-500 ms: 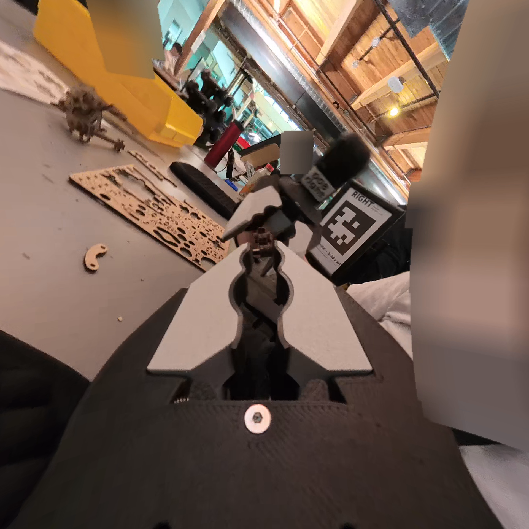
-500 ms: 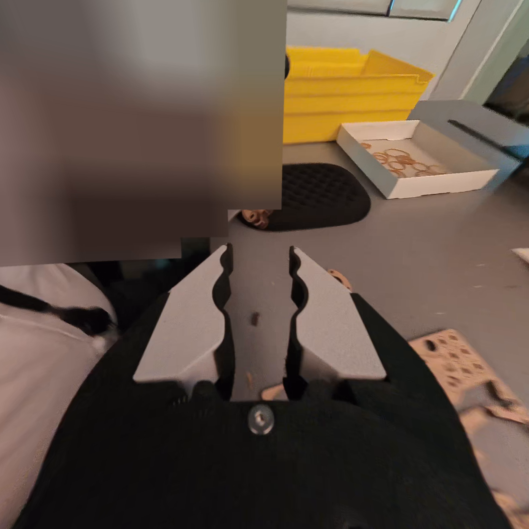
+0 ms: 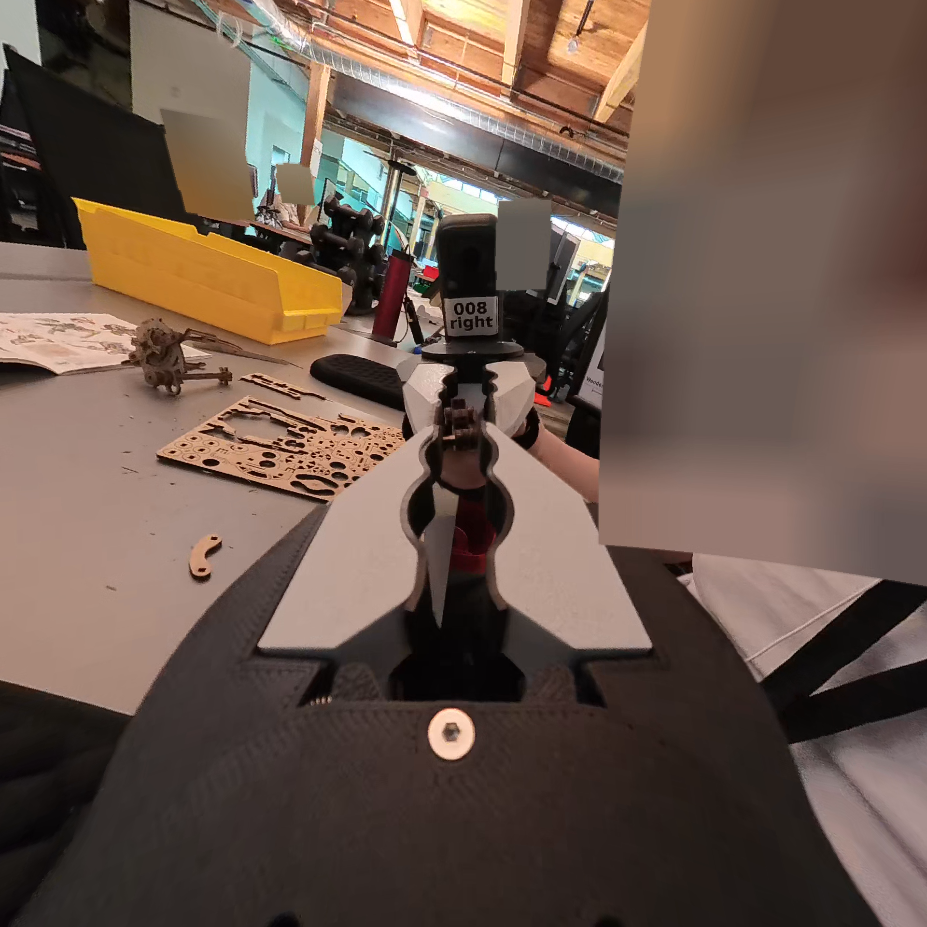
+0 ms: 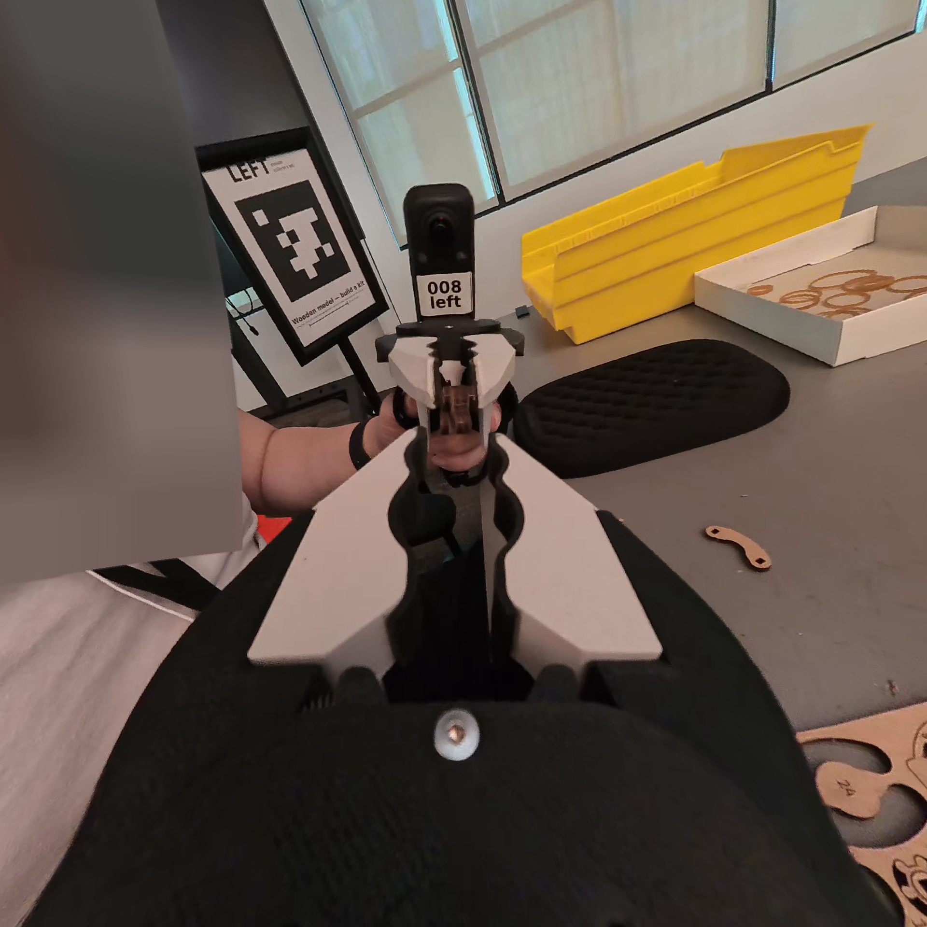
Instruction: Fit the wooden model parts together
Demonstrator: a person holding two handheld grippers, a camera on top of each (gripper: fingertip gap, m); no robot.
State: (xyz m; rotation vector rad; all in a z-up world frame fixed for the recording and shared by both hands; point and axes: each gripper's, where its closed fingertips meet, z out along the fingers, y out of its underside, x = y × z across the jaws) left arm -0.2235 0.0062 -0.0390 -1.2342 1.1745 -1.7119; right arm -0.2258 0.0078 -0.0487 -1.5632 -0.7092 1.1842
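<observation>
Left tongs (image 3: 456,431) pinched on small wooden assembly (image 3: 457,424) | right tongs (image 4: 454,436) facing tip-to-tip, nearly shut, apparently gripping its far end | both raised above counter (image 3: 100,501)

My left wrist view is evenly lit, daylight coming from the bright far end of the hall under the wooden ceiling (image 3: 501,55), and my right from the pale frosted windows (image 4: 577,90), which look a little washed out. Both pictures are sharp in the middle but bow strongly toward the edges, so straight frames and beams curve. Shadows on the grey table (image 3: 100,526) are soft and faint, with no harsh glare.
</observation>
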